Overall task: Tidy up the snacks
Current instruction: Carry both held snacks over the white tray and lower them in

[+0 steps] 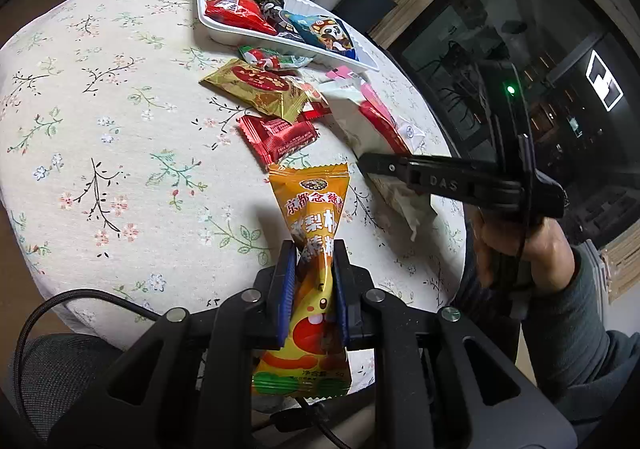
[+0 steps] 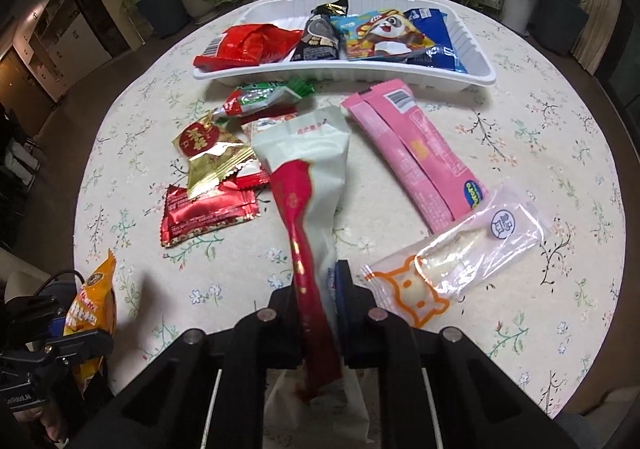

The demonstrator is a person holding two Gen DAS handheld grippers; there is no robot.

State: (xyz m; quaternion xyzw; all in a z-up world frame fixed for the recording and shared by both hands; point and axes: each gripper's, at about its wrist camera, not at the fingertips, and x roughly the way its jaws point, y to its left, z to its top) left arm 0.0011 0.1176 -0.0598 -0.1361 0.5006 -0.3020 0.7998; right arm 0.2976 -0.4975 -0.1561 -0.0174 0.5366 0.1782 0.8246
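My left gripper is shut on an orange snack packet, held above the near part of the round table; that packet also shows at the lower left. My right gripper is shut on a white packet with a red stripe, its far end resting on the cloth; from the left wrist view this white packet sits under the right gripper. A white tray at the far side holds a red bag, a dark packet, a panda packet and a blue one.
Loose on the flowered tablecloth lie a gold packet, a red foil packet, a green-and-red candy, a pink packet and a clear packet with an orange cat print. Potted plants ring the table. A person's hand grips the right tool.
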